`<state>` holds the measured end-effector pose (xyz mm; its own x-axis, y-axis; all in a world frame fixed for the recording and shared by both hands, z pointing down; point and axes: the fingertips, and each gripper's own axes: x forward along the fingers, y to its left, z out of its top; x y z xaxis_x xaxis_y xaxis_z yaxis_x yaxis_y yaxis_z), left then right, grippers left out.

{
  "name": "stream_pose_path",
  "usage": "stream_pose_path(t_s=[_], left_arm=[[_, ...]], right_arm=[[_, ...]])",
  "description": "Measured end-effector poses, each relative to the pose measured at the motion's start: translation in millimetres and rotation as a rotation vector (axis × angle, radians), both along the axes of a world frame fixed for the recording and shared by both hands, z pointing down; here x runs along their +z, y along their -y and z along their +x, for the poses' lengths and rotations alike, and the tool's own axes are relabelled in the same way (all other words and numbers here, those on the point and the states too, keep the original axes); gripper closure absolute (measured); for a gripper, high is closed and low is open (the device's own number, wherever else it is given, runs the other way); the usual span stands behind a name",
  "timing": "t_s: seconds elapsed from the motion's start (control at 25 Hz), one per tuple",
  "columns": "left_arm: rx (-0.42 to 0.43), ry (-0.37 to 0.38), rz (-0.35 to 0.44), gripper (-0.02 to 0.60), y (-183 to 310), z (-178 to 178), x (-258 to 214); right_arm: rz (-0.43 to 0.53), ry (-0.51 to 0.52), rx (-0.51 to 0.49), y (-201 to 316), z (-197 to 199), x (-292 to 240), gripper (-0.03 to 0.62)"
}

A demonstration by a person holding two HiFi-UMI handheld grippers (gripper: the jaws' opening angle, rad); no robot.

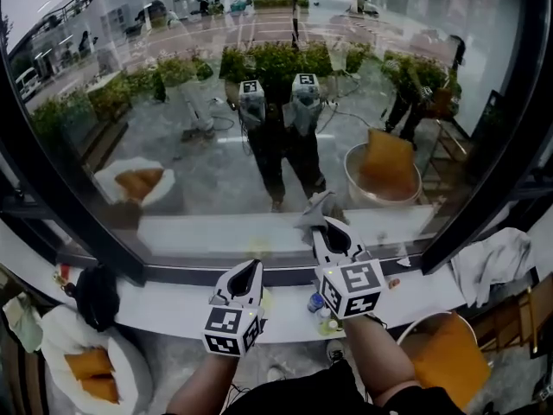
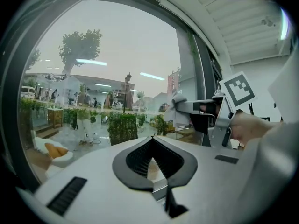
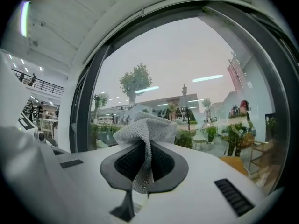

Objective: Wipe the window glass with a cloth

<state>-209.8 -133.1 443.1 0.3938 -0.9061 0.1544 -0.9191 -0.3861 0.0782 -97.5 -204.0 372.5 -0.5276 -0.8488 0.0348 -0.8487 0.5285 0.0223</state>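
One cloth (image 3: 145, 133), grey mesh, is pinched in the right gripper (image 1: 333, 234); its fingers are clamped on the cloth's middle. The cloth's long axis runs along the fingers. The bunched end fans out past the tips toward the window glass (image 1: 216, 137). It sits at the pane's lower edge, about mid-width, just above the dark bottom frame (image 1: 190, 275). I can't tell whether it touches the glass.

The left gripper (image 1: 247, 274) has its fingers closed tip to tip with nothing between them. It is over the white sill (image 1: 164, 308), just left of the right one and lower. That makes two grippers.

A second pale cloth (image 1: 497, 262) lies at the sill's right end. The pane is open above and to both sides of the cloth, with dark frame posts at the far left and right.
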Motion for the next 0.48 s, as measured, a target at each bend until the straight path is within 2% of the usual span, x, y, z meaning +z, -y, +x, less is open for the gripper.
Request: stream_pose_path(t_s=[0.2, 0.48], left_arm=[[-0.043, 0.003, -0.006, 0.574, 15, 5, -1], [-0.113, 0.017, 0.009, 0.574, 36, 9, -6]], right_arm=[[0.019, -0.052, -0.027, 32, -2, -2, 0.554], [0.022, -0.071, -0.062, 79, -3, -6, 0.554]])
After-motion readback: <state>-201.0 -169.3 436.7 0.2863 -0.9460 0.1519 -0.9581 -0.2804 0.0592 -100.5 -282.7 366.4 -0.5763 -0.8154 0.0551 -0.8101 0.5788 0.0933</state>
